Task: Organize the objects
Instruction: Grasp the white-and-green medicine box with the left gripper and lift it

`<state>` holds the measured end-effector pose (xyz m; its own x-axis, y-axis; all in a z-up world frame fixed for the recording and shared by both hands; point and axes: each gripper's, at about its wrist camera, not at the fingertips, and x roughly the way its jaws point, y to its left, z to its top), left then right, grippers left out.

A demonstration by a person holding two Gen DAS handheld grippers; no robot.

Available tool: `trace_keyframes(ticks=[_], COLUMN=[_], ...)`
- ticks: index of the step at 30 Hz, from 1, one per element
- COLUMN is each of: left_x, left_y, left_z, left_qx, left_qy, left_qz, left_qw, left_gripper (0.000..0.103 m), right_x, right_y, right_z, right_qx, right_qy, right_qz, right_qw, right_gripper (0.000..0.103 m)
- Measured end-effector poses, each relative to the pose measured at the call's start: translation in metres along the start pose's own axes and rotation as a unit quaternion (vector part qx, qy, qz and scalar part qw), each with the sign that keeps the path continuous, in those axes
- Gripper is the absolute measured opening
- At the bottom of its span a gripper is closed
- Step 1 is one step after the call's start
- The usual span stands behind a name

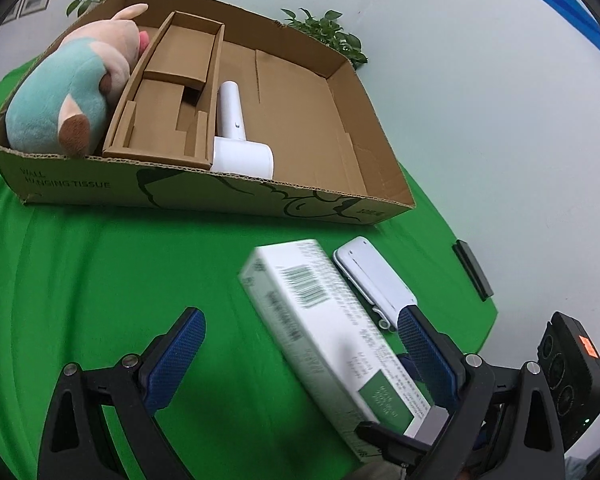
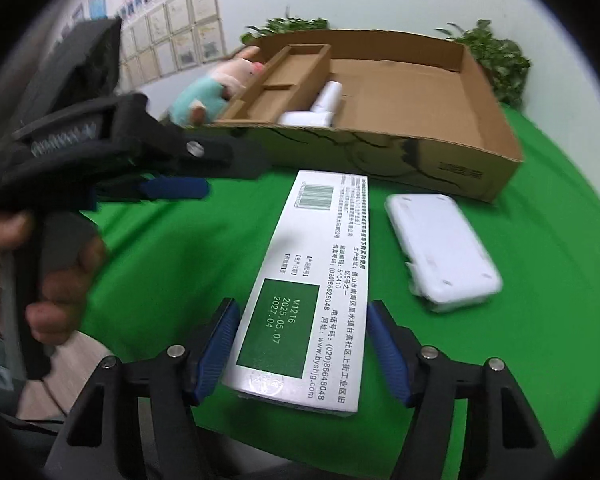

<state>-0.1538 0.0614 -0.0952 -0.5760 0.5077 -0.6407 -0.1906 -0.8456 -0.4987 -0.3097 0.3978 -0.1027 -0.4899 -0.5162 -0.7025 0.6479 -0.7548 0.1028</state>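
Note:
A long white and green box [image 2: 312,280] lies between the blue pads of my right gripper [image 2: 302,344], whose jaws stand on either side of its near end, touching or nearly so. It also shows in the left wrist view [image 1: 332,336], blurred and raised. My left gripper [image 1: 300,344] is open and empty, with the box passing beside its right finger [image 1: 424,344]. A flat white case [image 2: 440,248] lies on the green cloth [image 2: 160,264] to the right of the box. The cardboard box [image 1: 204,192] holds a plush toy [image 1: 72,92], a white handheld device [image 1: 236,140] and a cardboard insert [image 1: 168,92].
Potted plants [image 1: 324,32] stand behind the cardboard box against the white wall. A dark flat object [image 1: 472,268] lies at the cloth's right edge. The left gripper and the hand holding it [image 2: 60,280] fill the left of the right wrist view.

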Motion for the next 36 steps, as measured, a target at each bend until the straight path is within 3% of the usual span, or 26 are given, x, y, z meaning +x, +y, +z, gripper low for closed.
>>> trace_keyframes(ticks=[1,2,4,6,15,18,20,22,28,29,31,36], left_x=[0.0,0.0,0.0,0.005,0.028,0.032,0.035,0.038,0.043,0.043,0.042,0.042], left_y=[0.001,0.002,0.002,0.003,-0.007,-0.009,-0.009,-0.01,-0.007,-0.006,-0.003,0.001], left_z=[0.0,0.0,-0.001,-0.002,-0.01,-0.013,-0.014,-0.016,-0.018,-0.017,-0.017,-0.017], left_qx=[-0.002,-0.004,-0.007,-0.014,-0.024,-0.027,-0.026,-0.024,-0.022,-0.022,-0.028,-0.039], left_qy=[0.002,0.005,0.009,0.018,0.058,0.069,0.076,0.081,0.085,0.084,0.085,0.087], left_qz=[-0.007,-0.012,-0.017,-0.03,-0.073,-0.086,-0.084,-0.076,-0.046,-0.039,-0.038,-0.032], left_qw=[1.0,0.9999,0.9998,0.9993,0.9953,0.9935,0.9932,0.9935,0.9951,0.9954,0.9952,0.9949], left_gripper=[0.098,0.098,0.098,0.098,0.095,0.088,0.085,0.083,0.082,0.08,0.073,0.066], right_x=[-0.001,-0.002,-0.003,-0.003,-0.003,-0.002,0.0,0.004,0.003,0.002,0.001,0.003], right_y=[0.003,0.005,0.007,0.008,0.008,0.01,0.011,0.012,0.003,0.0,-0.008,-0.008], right_z=[0.002,0.004,0.005,0.004,0.001,-0.001,-0.002,-0.004,0.0,0.0,0.001,0.0], right_qx=[-0.001,-0.002,-0.005,-0.007,-0.012,-0.012,-0.012,-0.009,0.036,0.048,0.079,0.088], right_qy=[-0.006,-0.011,-0.016,-0.016,-0.008,-0.004,0.002,0.01,0.01,0.01,0.008,0.012], right_qz=[0.009,0.014,0.018,0.016,0.005,0.013,0.017,0.015,0.041,0.051,0.075,0.079], right_qw=[1.0,1.0,1.0,1.0,1.0,1.0,1.0,1.0,0.998,0.997,0.994,0.993], right_gripper=[0.067,0.08,0.094,0.102,0.101,0.096,0.079,0.069,0.065,0.052,0.041,0.043])
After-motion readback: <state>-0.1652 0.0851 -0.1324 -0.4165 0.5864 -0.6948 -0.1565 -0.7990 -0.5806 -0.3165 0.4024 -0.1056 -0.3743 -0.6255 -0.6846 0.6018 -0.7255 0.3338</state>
